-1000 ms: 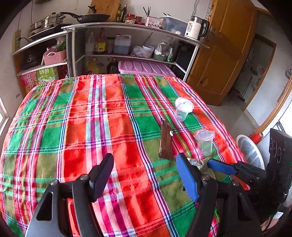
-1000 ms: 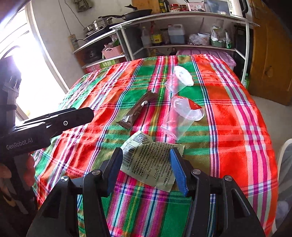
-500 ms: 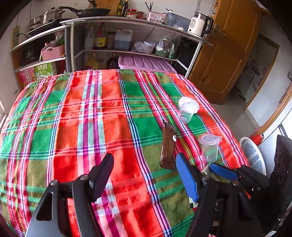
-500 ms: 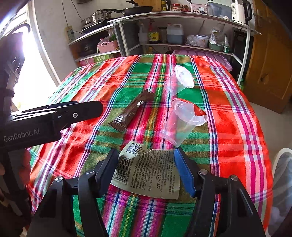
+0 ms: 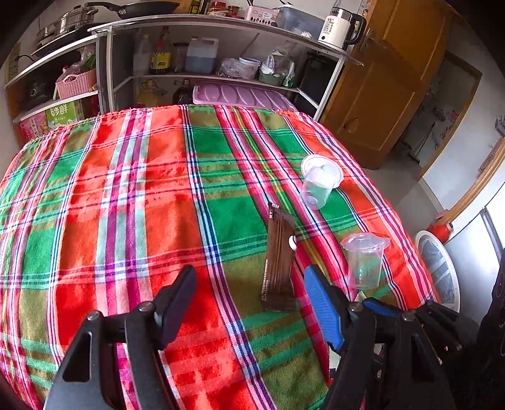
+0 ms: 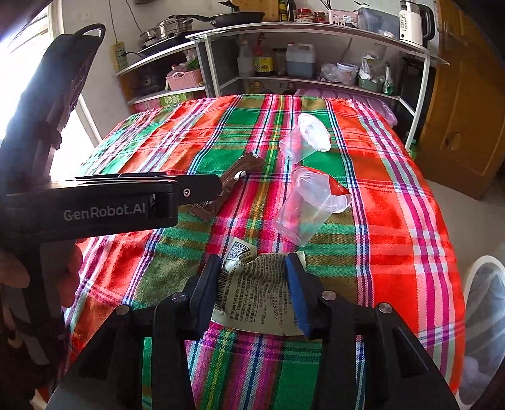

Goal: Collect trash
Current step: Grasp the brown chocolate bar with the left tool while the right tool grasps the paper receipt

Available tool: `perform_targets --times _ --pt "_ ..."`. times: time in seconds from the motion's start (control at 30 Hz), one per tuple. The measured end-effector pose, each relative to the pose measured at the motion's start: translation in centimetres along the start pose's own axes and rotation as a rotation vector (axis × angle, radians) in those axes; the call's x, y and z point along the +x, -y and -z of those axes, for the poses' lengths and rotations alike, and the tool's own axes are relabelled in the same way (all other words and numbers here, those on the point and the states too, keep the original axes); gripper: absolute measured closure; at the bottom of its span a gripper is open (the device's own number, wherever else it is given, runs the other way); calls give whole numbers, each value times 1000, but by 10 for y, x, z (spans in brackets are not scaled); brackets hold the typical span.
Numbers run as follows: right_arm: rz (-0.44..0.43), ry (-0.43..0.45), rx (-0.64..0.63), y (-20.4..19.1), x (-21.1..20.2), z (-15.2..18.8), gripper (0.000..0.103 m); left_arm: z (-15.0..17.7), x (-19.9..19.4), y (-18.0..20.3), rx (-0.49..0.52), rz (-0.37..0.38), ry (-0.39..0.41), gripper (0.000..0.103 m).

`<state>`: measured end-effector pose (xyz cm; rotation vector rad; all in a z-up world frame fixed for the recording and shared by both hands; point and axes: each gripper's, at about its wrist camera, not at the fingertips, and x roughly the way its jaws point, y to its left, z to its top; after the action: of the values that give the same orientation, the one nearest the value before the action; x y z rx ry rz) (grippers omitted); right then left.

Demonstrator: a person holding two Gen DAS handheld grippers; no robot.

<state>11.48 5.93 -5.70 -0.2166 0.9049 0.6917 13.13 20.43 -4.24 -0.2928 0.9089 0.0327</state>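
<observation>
A printed paper wrapper lies on the plaid tablecloth. My right gripper is closing on it: both pads touch its sides and the paper buckles up between them. Just beyond it lies a clear plastic cup on its side, with a second clear cup farther back. A brown wrapper lies lengthwise beside them. My left gripper hangs open over the cloth just left of the brown wrapper, holding nothing. In the right wrist view the left gripper partly hides the brown wrapper.
Behind the table stands a metal shelf unit with bottles, pans and a kettle. A purple lid lies past the far edge. A wooden door and a floor fan are to the right.
The right jaws widened around the printed wrapper, then closed in until it buckled between them. The left gripper moved forward and lower, nearer the brown wrapper.
</observation>
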Motion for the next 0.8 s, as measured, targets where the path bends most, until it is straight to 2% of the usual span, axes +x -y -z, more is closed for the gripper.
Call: perform_targets --times 0.37,0.53,0.73,0.8 --pt "-11 0 7 5 0 -3 60 -3 16 18 108 -79 3 33" --pt "-15 0 9 6 1 -4 60 -6 17 20 138 -125 7 48" --pt "-15 0 10 7 1 -4 60 -6 15 15 139 -138 15 66" --pt "-15 0 9 6 1 -4 60 -7 15 15 140 -139 16 74"
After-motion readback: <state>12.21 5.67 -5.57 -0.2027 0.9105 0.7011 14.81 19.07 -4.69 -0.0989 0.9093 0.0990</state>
